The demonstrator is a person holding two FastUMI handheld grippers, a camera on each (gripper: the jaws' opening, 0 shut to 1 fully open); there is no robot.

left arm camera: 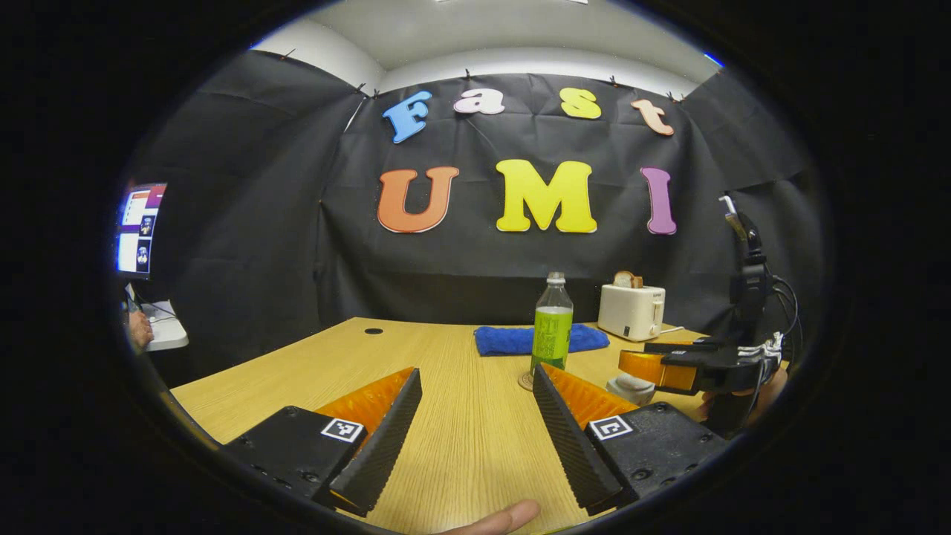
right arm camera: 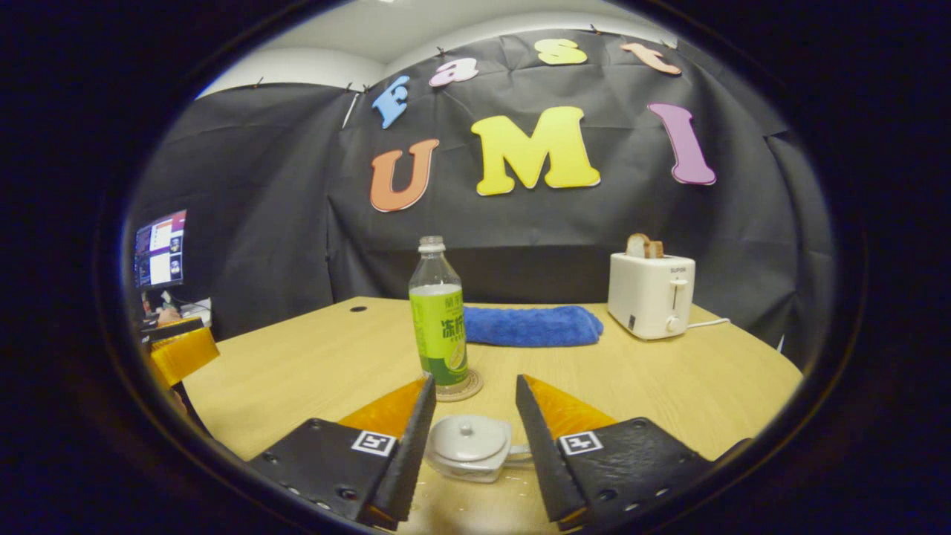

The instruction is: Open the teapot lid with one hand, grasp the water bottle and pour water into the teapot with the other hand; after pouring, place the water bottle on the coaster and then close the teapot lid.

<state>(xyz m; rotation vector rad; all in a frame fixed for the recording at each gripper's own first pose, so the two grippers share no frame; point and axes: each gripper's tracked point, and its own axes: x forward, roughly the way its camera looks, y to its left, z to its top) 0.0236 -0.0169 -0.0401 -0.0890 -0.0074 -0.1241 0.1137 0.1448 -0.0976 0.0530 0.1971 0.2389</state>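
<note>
The left gripper (left arm camera: 475, 416) is held low over the bare table (left arm camera: 461, 371), level, fingers spread wide and gripping nothing; a fingertip (left arm camera: 498, 518) of the holding hand shows at the bottom edge. In the right gripper view, the right gripper (right arm camera: 472, 438) is also released, its fingers apart on either side of the teapot (right arm camera: 469, 446) without touching it. The teapot sits upright on the table with its lid (right arm camera: 466, 438) seated, knob up, and its handle toward the right finger. The water bottle (right arm camera: 438, 323) stands upright just beyond the teapot on the round coaster (right arm camera: 471, 387), long axis vertical, cap up. Behind it lie a blue towel (right arm camera: 531, 325) and a toaster (right arm camera: 651, 294) holding bread.
</note>
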